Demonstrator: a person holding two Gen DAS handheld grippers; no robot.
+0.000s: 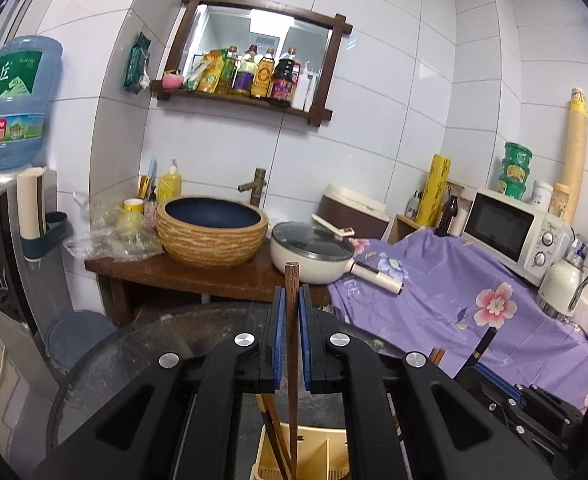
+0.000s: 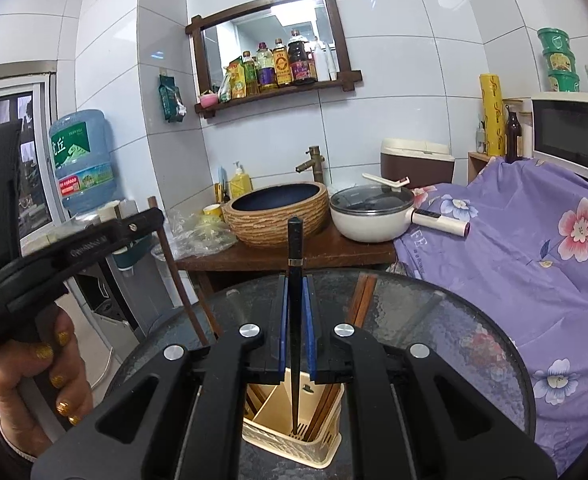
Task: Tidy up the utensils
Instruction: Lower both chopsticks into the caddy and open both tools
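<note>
In the left wrist view my left gripper [image 1: 292,300] is shut on a brown wooden chopstick [image 1: 291,280]. It stands upright, with its lower end down in the cream utensil holder [image 1: 322,452] beside other brown chopsticks [image 1: 271,432]. In the right wrist view my right gripper [image 2: 295,288] is shut on a black chopstick [image 2: 295,240]. Its tip reaches the slotted bottom of the holder [image 2: 294,444], which stands on the round glass table [image 2: 434,320]. More brown chopsticks [image 2: 364,296] lean in the holder's right compartment. A hand [image 2: 33,380] holds the left gripper [image 2: 145,218] at the left.
Behind the table a wooden counter [image 1: 197,276] carries a woven basin [image 1: 211,232] and a lidded white pan [image 1: 314,256]. A purple floral cloth [image 1: 454,288] covers the right side, with a microwave [image 1: 514,232] and kettle [image 1: 562,284]. A water dispenser [image 1: 13,216] stands left.
</note>
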